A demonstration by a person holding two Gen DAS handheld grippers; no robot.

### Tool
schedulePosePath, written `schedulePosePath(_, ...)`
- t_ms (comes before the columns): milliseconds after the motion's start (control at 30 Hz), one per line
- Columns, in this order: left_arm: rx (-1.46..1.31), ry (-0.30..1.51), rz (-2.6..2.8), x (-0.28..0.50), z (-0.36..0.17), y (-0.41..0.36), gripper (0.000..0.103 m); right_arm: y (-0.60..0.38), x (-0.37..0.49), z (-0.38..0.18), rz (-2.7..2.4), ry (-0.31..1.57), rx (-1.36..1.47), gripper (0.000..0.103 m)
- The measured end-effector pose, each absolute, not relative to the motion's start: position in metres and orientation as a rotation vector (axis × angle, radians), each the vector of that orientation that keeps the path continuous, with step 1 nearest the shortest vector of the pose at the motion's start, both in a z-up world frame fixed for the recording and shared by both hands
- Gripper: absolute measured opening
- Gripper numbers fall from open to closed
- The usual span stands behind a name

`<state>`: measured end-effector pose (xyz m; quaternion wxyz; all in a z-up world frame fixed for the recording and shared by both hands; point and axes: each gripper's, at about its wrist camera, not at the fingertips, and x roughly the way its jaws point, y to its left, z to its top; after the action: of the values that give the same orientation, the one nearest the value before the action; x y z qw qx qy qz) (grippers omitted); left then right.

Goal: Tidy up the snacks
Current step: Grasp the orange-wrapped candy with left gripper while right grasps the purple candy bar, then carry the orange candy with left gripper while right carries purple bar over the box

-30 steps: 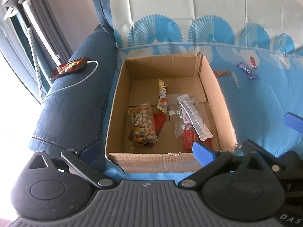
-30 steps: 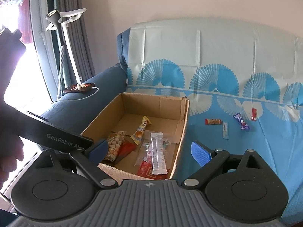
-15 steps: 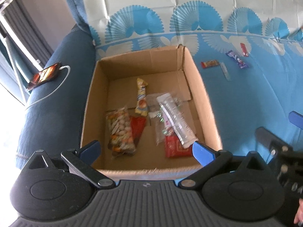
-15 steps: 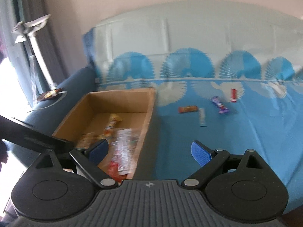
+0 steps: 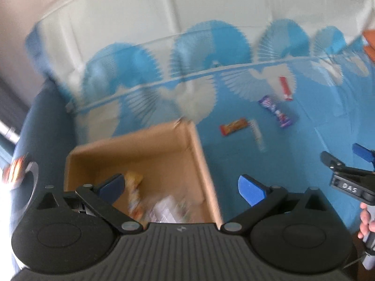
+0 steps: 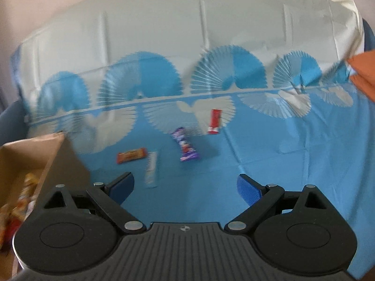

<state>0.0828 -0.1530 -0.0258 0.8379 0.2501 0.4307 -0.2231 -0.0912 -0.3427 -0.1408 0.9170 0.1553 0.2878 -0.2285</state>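
The left wrist camera looks forward and down over its own gripper from above the near edge of the cardboard box, facing the sofa back. The right wrist camera sits further right and lower, over its gripper, facing the same sofa cover. Both views share the box's right wall and the loose snacks: orange bar, purple packet, red stick.

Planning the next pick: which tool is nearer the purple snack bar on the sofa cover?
Right. The right tool hangs open just short of the purple snack bar; the left tool, also open, is back over the cardboard box.
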Motion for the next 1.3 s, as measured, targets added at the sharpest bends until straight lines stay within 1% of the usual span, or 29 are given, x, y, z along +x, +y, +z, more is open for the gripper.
schedulePosePath(133, 0.645, 0.941, -0.566, 0.122, -0.060, -0.222, 0.103, -0.385, -0.062, -0.168, -0.466, 0.624, 0.339, 0.095)
schedulePosePath(300, 0.915, 1.005, -0.615, 0.170, -0.143, -0.306, 0.103, -0.418, -0.024, -0.203, -0.431, 0.664, 0.310, 0.095)
schedulePosePath(433, 1.088, 1.025, -0.591, 0.204, -0.205, -0.342, 0.103, -0.435, 0.012, -0.226, -0.378, 0.693, 0.305, 0.095)
schedulePosePath(533, 1.126, 1.081, -0.579, 0.225, -0.238, -0.352, 0.103, -0.441, 0.037, -0.239, -0.337, 0.726, 0.283, 0.095)
schedulePosePath(700, 1.164, 1.127, -0.592, 0.243, -0.263, -0.357, 0.103, -0.442, 0.075, -0.261, -0.304, 0.760, 0.231, 0.095)
schedulePosePath(733, 1.180, 1.125, -0.609, 0.244, -0.262, -0.358, 0.103, -0.443, 0.080, -0.265, -0.302, 0.767, 0.230, 0.098)
schedulePosePath(767, 1.196, 1.120, -0.627, 0.245, -0.263, -0.360, 0.103, -0.443, 0.085, -0.268, -0.302, 0.761, 0.217, 0.102)
schedulePosePath(800, 1.210, 1.114, -0.643, 0.245, -0.263, -0.360, 0.103, -0.441, 0.087, -0.271, -0.305, 0.742, 0.186, 0.103)
schedulePosePath(867, 1.231, 1.102, -0.670, 0.246, -0.263, -0.359, 0.103, -0.439, 0.091, -0.276, -0.313, 0.718, 0.126, 0.103)
schedulePosePath(967, 1.241, 1.050, -0.714, 0.243, -0.260, -0.358, 0.102, -0.441, 0.092, -0.278, -0.323, 0.690, 0.137, 0.102)
schedulePosePath(1000, 1.212, 1.013, -0.747, 0.241, -0.255, -0.355, 0.088, -0.440, 0.091, -0.277, -0.322, 0.677, 0.121, 0.093)
schedulePosePath(1033, 1.170, 1.019, -0.787, 0.240, -0.250, -0.353, 0.071, -0.438, 0.089, -0.275, -0.306, 0.654, 0.107, 0.068)
schedulePosePath(1067, 1.114, 1.065, -0.842, 0.241, -0.245, -0.351, 0.022, -0.436, 0.088, -0.274, -0.284, 0.637, 0.090, 0.052)
schedulePosePath(1100, 1.064, 1.105, -0.872, 0.242, -0.242, -0.350, 0.022, -0.434, 0.087, -0.271, -0.266, 0.636, 0.070, 0.029)
schedulePosePath(1133, 1.053, 1.098, -0.865, 0.242, -0.241, -0.349, 0.022, -0.432, 0.086, -0.270, -0.256, 0.646, 0.053, 0.019)
schedulePosePath(1300, 1.014, 1.073, -0.822, 0.241, -0.231, -0.331, 0.021, -0.429, 0.068, -0.263, -0.293, 0.672, 0.094, 0.017)
